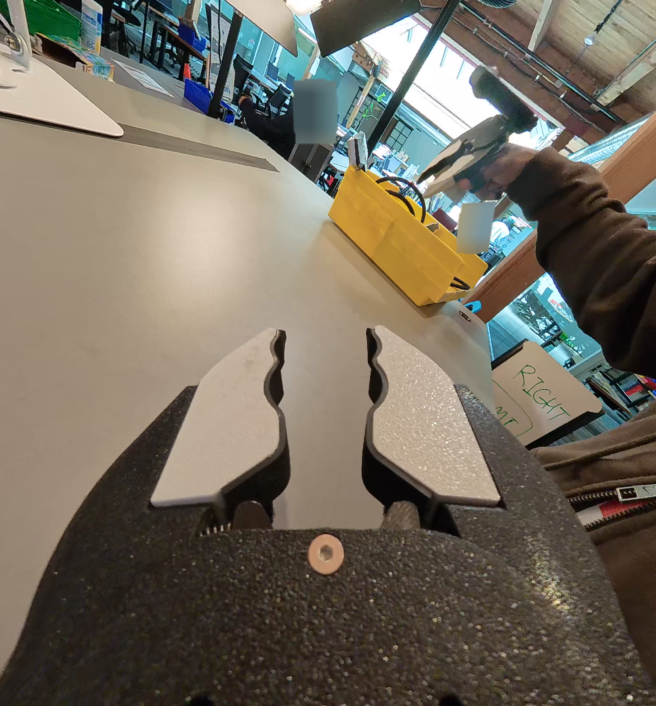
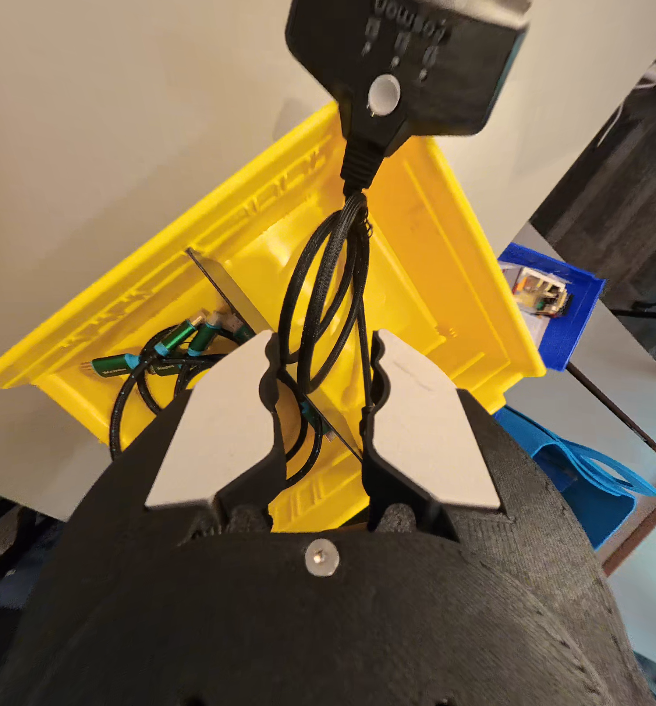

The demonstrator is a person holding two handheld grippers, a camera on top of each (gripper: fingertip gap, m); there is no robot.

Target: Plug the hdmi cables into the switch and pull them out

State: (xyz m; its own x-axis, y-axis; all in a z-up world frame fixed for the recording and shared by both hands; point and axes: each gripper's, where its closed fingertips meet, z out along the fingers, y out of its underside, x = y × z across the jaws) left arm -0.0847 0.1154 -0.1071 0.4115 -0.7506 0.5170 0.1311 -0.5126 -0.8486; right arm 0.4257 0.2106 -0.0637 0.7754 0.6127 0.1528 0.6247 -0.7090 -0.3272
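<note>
My right gripper (image 2: 322,336) is open above a yellow bin (image 2: 471,267). A black box-shaped adapter (image 2: 406,57), blurred, is beyond the fingertips. Its looped black braided cable (image 2: 318,275) runs back between the pads, which stand apart and do not press on it. Several black cables with green plugs (image 2: 158,351) lie in the bin's left compartment, behind a thin divider (image 2: 234,290). My left gripper (image 1: 326,336) is open and empty, low over the beige table (image 1: 127,267). The left wrist view shows the yellow bin (image 1: 395,237) at the table's right edge, with the right gripper (image 1: 467,160) above it.
A blue bin (image 2: 563,305) and a blue folded strap (image 2: 586,470) lie right of the yellow bin. A person's brown sleeve (image 1: 605,248) reaches in from the right. A white board with green writing (image 1: 540,386) stands past the table edge. A white flat pad (image 1: 51,103) lies far left. The grippers' ends are close to 55 cm from one another.
</note>
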